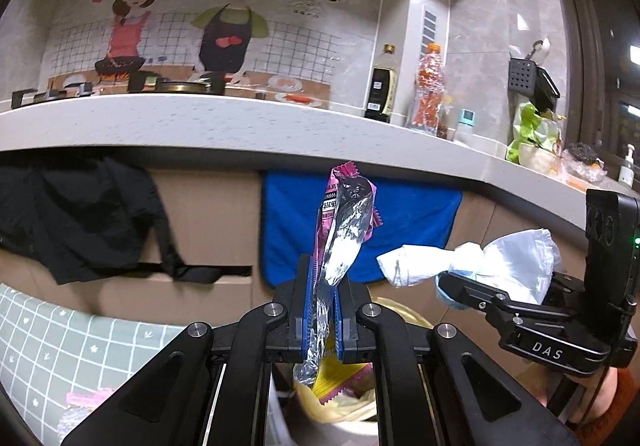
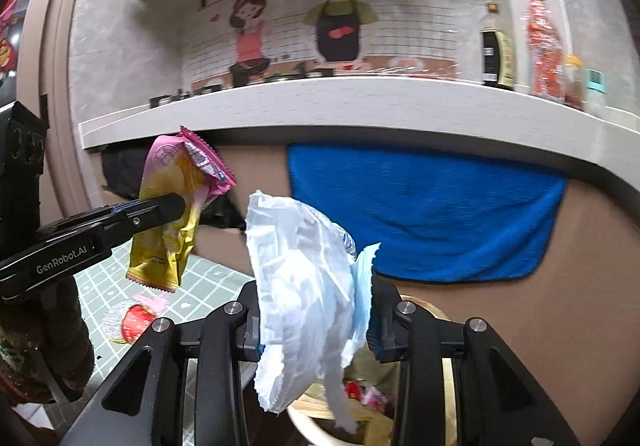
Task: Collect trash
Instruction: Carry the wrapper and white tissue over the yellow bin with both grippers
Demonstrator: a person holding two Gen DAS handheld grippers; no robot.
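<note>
Kitchen counter point(image 1: 240, 122) behind; 2 grippers held over bin point(image 2: 320, 426): left gripper point(image 1: 320, 310) clamped on wrapper point(image 1: 344, 222), right gripper point(image 2: 316, 322) on tissue point(image 2: 304, 286); both best centred before release.

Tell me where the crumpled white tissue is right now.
The crumpled white tissue is clamped in the right tongs, in front of the blue towel, right of the pink-and-yellow wrapper.

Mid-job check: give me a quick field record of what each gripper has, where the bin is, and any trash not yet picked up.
left gripper: shut on pink and yellow snack wrapper
right gripper: shut on crumpled white tissue
bin: below both grippers, lined, some wrappers already inside
left on floor: red and pink wrapper on the green checked mat
backdrop: blue towel hanging under the countertop
</note>
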